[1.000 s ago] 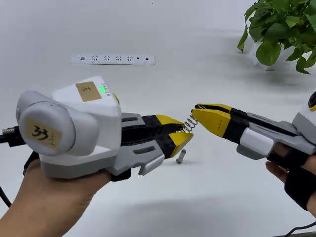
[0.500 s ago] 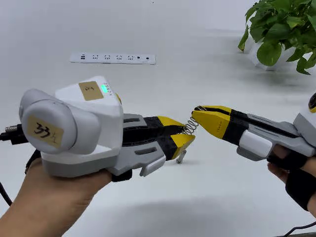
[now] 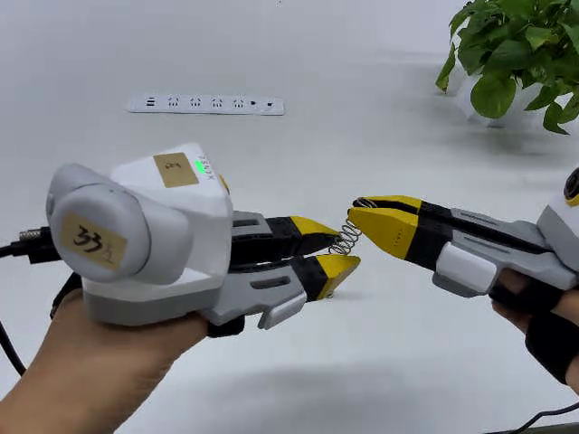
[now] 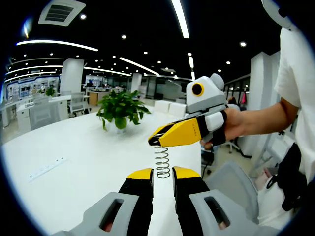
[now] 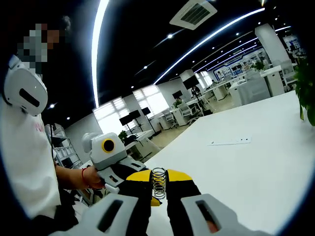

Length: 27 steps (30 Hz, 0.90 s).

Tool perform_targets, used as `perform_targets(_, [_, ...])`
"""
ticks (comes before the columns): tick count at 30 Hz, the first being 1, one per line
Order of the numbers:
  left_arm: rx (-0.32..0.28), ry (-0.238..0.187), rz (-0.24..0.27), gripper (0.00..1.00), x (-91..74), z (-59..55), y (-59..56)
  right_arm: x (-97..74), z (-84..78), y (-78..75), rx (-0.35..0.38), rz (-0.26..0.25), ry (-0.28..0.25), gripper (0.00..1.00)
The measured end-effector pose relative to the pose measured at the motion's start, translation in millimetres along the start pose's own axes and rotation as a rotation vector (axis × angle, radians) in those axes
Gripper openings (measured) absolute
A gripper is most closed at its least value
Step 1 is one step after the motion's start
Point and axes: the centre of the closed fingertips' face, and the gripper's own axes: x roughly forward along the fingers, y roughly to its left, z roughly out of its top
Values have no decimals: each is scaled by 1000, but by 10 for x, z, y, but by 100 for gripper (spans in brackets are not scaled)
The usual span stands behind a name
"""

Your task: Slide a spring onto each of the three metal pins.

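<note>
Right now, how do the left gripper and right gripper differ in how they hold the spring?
The left gripper grips the spring at its lower end with a plain gap between its jaws; the right gripper pinches the upper end, jaws nearly together. A bare hand holds the left gripper; a black-gloved hand holds the right gripper. Both have yellow-tipped jaws on the one spring.

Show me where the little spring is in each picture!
Head view: the spring is in the middle, bridging the yellow tips of the left gripper and the right gripper.
Left gripper view: the spring is just below centre, rising from the left gripper's tips to the right gripper's tip.
Right gripper view: the spring is at the bottom middle, between the right gripper's tips.
Shared landmark: the white power strip.
</note>
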Motion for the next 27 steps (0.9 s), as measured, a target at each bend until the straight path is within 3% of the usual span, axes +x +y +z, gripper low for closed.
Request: perform_targets(27, [-22,23,-18,12,21,-65,-22,-11,-22,59,-119,7,40,11])
